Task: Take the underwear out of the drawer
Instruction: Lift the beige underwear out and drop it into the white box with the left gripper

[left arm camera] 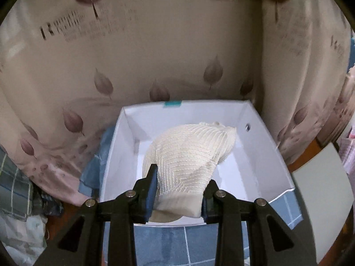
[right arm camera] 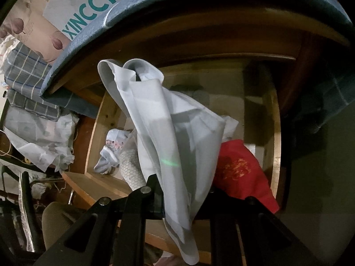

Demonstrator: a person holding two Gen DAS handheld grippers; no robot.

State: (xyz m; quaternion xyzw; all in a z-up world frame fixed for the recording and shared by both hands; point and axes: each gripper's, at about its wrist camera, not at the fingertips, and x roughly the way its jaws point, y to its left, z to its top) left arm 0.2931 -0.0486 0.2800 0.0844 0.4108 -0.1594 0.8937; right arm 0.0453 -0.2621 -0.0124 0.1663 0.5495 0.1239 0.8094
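Left gripper (left arm camera: 178, 196): jaws closed on cream knit garment (left arm camera: 188, 153), held over white box (left arm camera: 275, 155).
Right gripper (right arm camera: 184, 194): jaws clamped on pale underwear (right arm camera: 168, 128), raised above wooden drawer (right arm camera: 97, 130).
Technique: underwear to be lifted straight, trailing fabric kept off drawer front; red garment (right arm camera: 239, 170) left undisturbed.

The left gripper (left arm camera: 179, 188), a black two-finger tool with silver pivot bolts and blue-padded fingers (left arm camera: 151, 190), points forward and downward, its linkage arms spreading out toward the bottom of the left wrist view. Its jaws stand partly apart and are clamped from both sides on a bunched waist of cream ribbed knit underwear (left arm camera: 188, 155), both pads pressing into the cloth. The right gripper (right arm camera: 180, 190), of the same black build, also reaches forward and down; its jaws are closed on a pale grey-white smooth fabric garment (right arm camera: 168, 133), which drapes over and hides most of the right finger, so only the left finger (right arm camera: 153, 186) shows clearly.
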